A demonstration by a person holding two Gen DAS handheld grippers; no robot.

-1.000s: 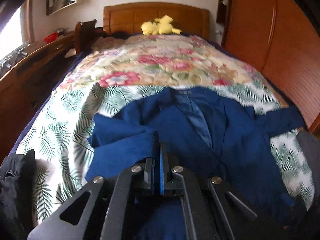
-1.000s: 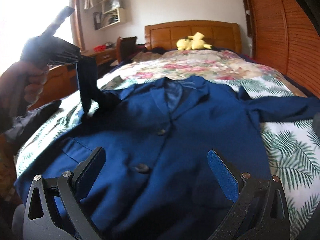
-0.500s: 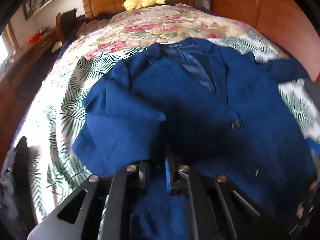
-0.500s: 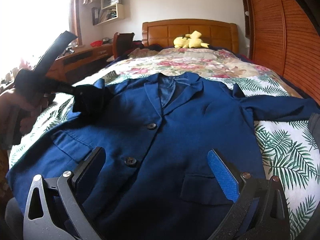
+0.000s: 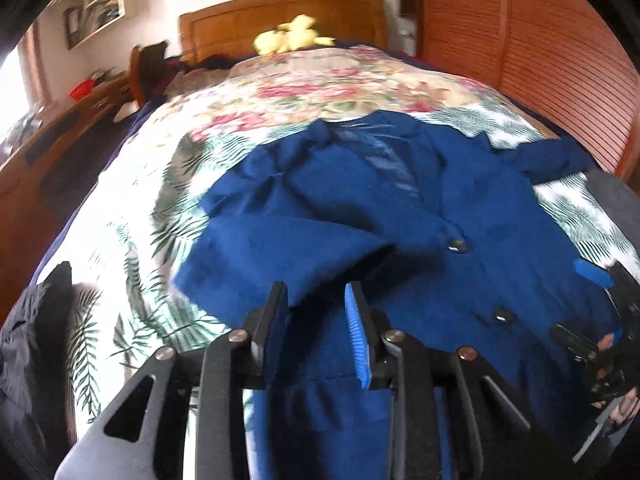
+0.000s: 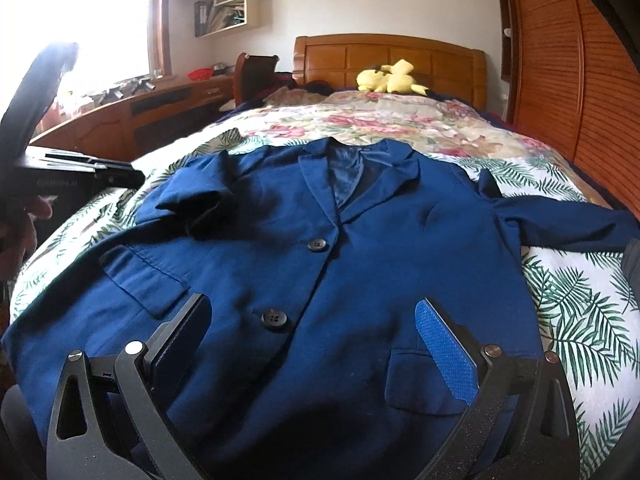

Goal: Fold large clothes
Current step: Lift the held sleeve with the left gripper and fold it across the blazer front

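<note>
A dark blue blazer [image 6: 320, 280] lies face up on the bed, collar toward the headboard, two black buttons down its front. Its left sleeve [image 6: 192, 208] is folded in across the chest; its right sleeve [image 6: 560, 224] stretches out to the right. The blazer also shows in the left wrist view [image 5: 400, 232]. My left gripper [image 5: 316, 300] is open and empty, just above the folded sleeve's edge. My right gripper [image 6: 312, 320] is wide open and empty, hovering over the blazer's lower front.
The bed [image 6: 580, 300] has a palm-leaf sheet and a floral quilt [image 6: 360, 120]. A yellow plush toy [image 6: 390, 78] sits by the wooden headboard. A wooden desk [image 6: 120, 120] runs along the left, wooden wardrobe doors [image 6: 560, 80] along the right. Dark clothing [image 5: 32, 340] lies at the bed's left edge.
My left gripper laid the left sleeve across the blazer's chest, then opened and let it go and drew back. The right gripper stayed open over the hem.
</note>
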